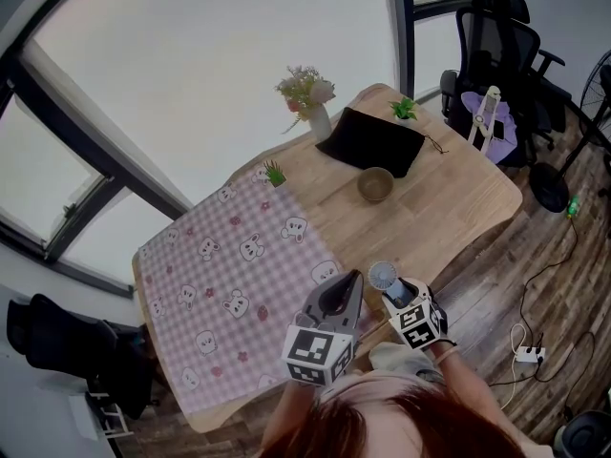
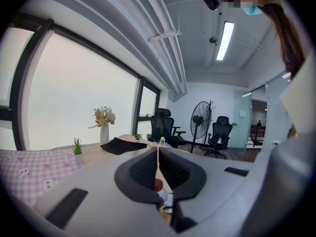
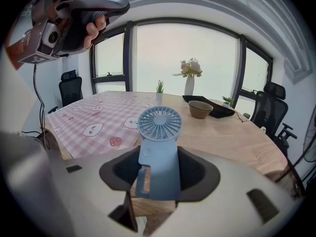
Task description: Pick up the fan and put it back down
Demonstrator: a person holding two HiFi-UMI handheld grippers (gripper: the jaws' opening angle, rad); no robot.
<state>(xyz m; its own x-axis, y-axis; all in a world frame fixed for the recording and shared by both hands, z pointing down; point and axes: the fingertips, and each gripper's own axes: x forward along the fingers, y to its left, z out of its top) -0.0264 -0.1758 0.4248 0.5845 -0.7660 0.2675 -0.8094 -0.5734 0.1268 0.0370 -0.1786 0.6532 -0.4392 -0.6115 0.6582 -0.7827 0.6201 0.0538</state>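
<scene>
A small blue hand-held fan (image 3: 159, 147) stands upright between the jaws of my right gripper (image 3: 159, 169), its round grille above them and its body filling the gap. In the head view the fan (image 1: 383, 277) shows at the near edge of the wooden table (image 1: 458, 218), just above my right gripper (image 1: 399, 301). My left gripper (image 1: 336, 305) hangs beside it to the left, over the cloth's edge. Its jaws meet in a thin line in the left gripper view (image 2: 158, 164), with nothing between them. A hand holds the left gripper (image 3: 74, 19) high in the right gripper view.
A pink checked cloth (image 1: 229, 275) covers the table's left half. Behind stand a brown bowl (image 1: 375, 184), a black pouch (image 1: 372, 141), a flower vase (image 1: 307, 98) and two small plants (image 1: 405, 109) (image 1: 275, 174). Office chairs (image 1: 501, 46) and a standing fan (image 2: 201, 115) lie beyond the table.
</scene>
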